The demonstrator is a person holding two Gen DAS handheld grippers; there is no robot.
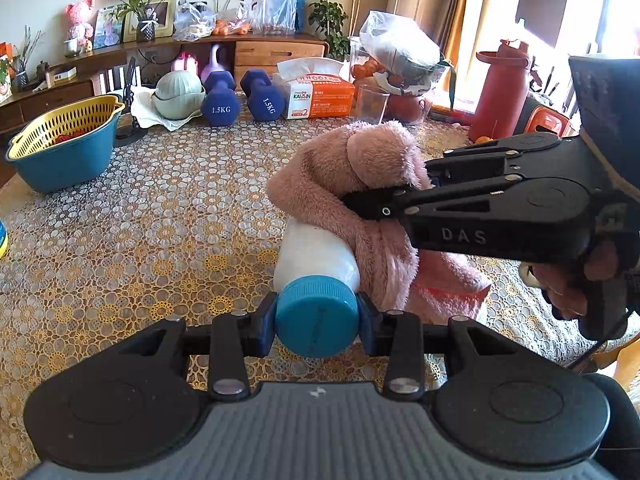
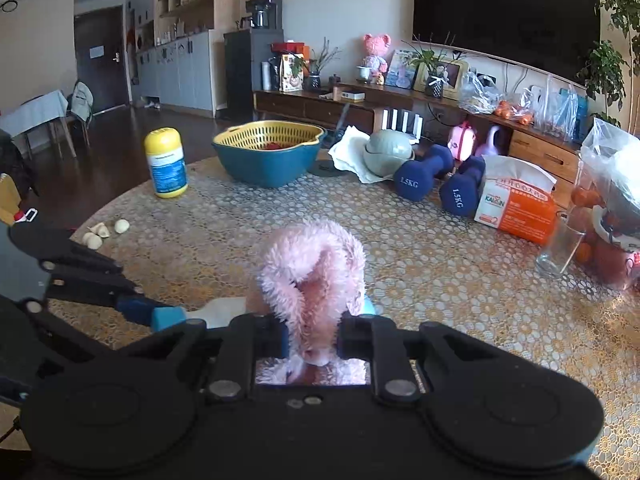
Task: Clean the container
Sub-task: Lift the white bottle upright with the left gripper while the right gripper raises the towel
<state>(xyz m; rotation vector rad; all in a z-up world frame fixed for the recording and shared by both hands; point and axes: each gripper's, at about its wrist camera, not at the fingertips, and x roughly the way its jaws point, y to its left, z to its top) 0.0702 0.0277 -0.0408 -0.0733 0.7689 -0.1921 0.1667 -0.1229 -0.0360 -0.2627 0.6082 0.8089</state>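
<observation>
A white bottle (image 1: pixel 316 252) with a blue cap (image 1: pixel 317 315) lies on its side above the patterned table. My left gripper (image 1: pixel 317 322) is shut on the cap. A fluffy pink cloth (image 1: pixel 352 172) drapes over the bottle's far end. My right gripper (image 1: pixel 360 196) comes in from the right, shut on the cloth. In the right wrist view, the pink cloth (image 2: pixel 314 276) bunches between the fingers of the right gripper (image 2: pixel 313 340), hiding most of the white bottle (image 2: pixel 222 307). The left gripper (image 2: pixel 166 318) holds the blue cap (image 2: pixel 168 317) at lower left.
A blue basin with a yellow colander (image 1: pixel 64 140) sits at left. Two blue dumbbells (image 1: pixel 240 98), a tissue box (image 1: pixel 316 96), an empty glass (image 1: pixel 371 103) and a red flask (image 1: pixel 500 88) line the far edge. A yellow-capped bottle (image 2: pixel 166 163) and garlic cloves (image 2: pixel 102 232) lie at left.
</observation>
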